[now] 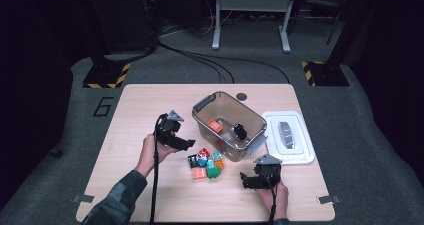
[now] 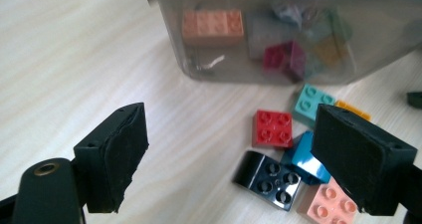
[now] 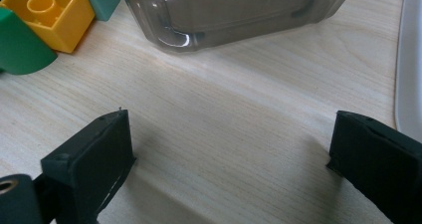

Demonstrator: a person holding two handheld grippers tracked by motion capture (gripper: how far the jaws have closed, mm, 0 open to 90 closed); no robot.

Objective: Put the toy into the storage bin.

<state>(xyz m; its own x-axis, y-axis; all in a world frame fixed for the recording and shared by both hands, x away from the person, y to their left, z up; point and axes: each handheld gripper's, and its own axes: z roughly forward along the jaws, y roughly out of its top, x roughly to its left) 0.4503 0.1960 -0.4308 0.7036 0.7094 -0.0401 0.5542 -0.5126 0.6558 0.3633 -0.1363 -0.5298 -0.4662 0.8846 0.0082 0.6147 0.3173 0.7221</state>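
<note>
While over bricks (image 2: 271, 152), left gripper (image 2: 229, 159) agape

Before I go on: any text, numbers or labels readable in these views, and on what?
"6": a large dark numeral on the grey floor left of the table.
The bricks, bin and lid show no readable text; any stud lettering is too small to read.

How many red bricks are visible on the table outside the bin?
1: a red square four-stud plastic brick lies just in front of the clear plastic bin, beside the teal brick. Others may hide behind the left tool's right pad.
</note>
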